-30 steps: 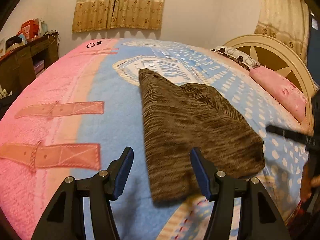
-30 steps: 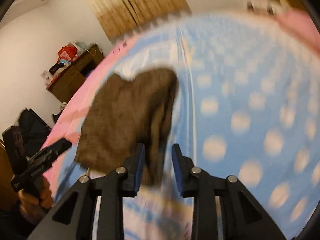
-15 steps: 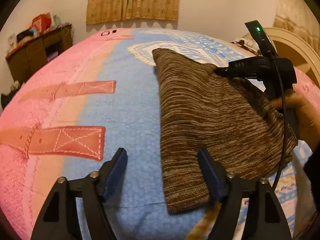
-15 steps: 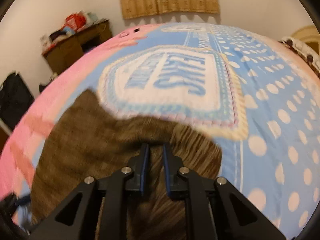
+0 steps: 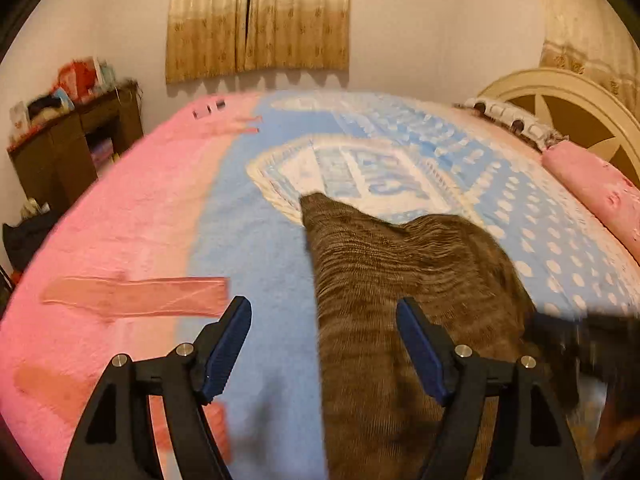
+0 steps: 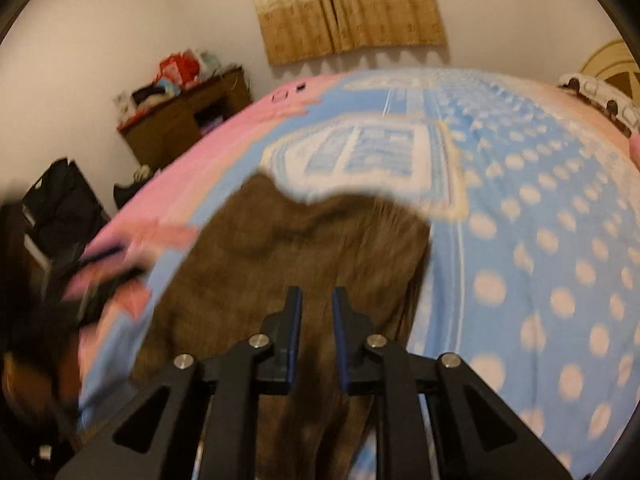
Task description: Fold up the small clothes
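A brown striped knit garment (image 5: 400, 272) lies folded over itself on the bed, its far corner pointing at the white emblem. My left gripper (image 5: 323, 306) hovers open over its left edge, with nothing pinched. In the right wrist view the same garment (image 6: 300, 240) spreads under my right gripper (image 6: 317, 294), whose jaws are opening: a narrow gap shows between the pads and no cloth is caught there. The right gripper (image 5: 592, 336) appears as a dark blur at the left view's right edge. The left gripper (image 6: 100, 272) is a blur at the right view's left edge.
The bed carries a pink and blue fleece blanket (image 5: 140, 220) with white dots. A pink pillow (image 5: 592, 192) and cream headboard (image 5: 568, 100) stand at the right. A cluttered wooden cabinet (image 5: 76, 140) is by the left wall, under curtains (image 5: 256, 16).
The right gripper carried a fold over the garment, let it go and drew back toward the near edge. The left gripper opened wider and shifted along the garment's left edge.
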`<state>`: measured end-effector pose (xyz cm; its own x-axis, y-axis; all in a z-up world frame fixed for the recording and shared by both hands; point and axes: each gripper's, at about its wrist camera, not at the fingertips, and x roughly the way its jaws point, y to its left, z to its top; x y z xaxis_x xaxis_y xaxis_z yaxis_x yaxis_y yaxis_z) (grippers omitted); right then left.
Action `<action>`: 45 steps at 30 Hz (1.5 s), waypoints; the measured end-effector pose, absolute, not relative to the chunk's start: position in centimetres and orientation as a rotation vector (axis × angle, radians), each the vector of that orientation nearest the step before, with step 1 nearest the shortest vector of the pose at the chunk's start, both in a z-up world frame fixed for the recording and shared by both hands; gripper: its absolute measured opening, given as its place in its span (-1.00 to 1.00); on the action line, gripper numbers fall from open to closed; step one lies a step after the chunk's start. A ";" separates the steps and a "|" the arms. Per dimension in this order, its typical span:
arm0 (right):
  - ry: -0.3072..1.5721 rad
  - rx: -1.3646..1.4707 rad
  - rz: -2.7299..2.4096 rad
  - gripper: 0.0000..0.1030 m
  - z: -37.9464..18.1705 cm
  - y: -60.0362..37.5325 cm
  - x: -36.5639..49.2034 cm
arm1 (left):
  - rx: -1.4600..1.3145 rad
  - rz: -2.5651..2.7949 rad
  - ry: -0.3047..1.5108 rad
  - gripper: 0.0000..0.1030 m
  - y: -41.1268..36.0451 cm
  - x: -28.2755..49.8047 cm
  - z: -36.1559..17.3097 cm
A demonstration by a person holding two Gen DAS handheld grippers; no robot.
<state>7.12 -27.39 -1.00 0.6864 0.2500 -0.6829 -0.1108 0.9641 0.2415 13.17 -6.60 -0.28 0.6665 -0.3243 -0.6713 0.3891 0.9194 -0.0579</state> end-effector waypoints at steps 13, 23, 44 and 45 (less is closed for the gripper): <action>0.776 0.329 0.040 -0.02 -4.4 -29.7 5.0 | 0.054 -0.334 0.859 0.54 -4.6 11.8 -1.8; 0.644 0.537 0.015 0.26 -2.3 -27.3 -2.9 | 0.236 -0.314 0.752 0.54 -4.3 4.0 -0.6; 0.688 0.498 -0.111 0.50 -2.6 -24.5 -7.7 | 0.184 -0.419 0.855 0.54 -3.9 -0.2 -2.1; 0.683 0.480 -0.113 0.53 -2.3 -24.4 -7.6 | 0.179 -0.427 0.869 0.54 -3.9 -0.1 -2.3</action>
<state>-7.63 -24.39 -2.34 0.7742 0.0540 -0.6306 0.2547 0.8855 0.3885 -0.06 -3.95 -2.26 0.5683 -0.2896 -0.7702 0.4329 0.9012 -0.0195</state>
